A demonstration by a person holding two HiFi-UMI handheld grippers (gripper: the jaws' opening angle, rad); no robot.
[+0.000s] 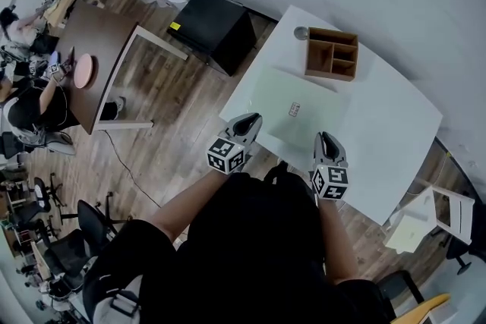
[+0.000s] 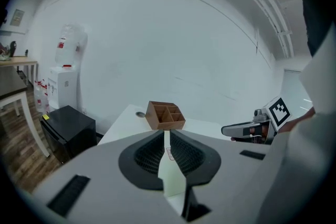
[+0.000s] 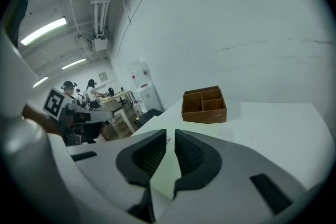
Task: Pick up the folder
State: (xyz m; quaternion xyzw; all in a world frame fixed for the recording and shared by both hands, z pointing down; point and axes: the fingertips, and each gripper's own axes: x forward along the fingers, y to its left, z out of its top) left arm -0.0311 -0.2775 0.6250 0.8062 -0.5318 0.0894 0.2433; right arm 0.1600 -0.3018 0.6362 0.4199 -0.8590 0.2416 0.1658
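A pale green folder [image 1: 304, 99] with a small label lies flat on the white table [image 1: 395, 133]. My left gripper [image 1: 247, 122] hovers at the folder's near left corner, its jaws shut with nothing between them. My right gripper [image 1: 325, 139] hangs over the folder's near right edge, also shut and empty. In the left gripper view the shut jaws [image 2: 167, 132] leave a thin slit showing the folder [image 2: 169, 176], with the right gripper [image 2: 252, 130] off to the side. In the right gripper view the shut jaws [image 3: 170, 134] point across the folder [image 3: 164, 168].
A wooden compartment box [image 1: 332, 53] stands at the table's far edge behind the folder, with a small grey round thing [image 1: 301, 33] beside it. A black cabinet [image 1: 216, 26] sits on the floor left of the table. A white stool [image 1: 448, 212] is at the right.
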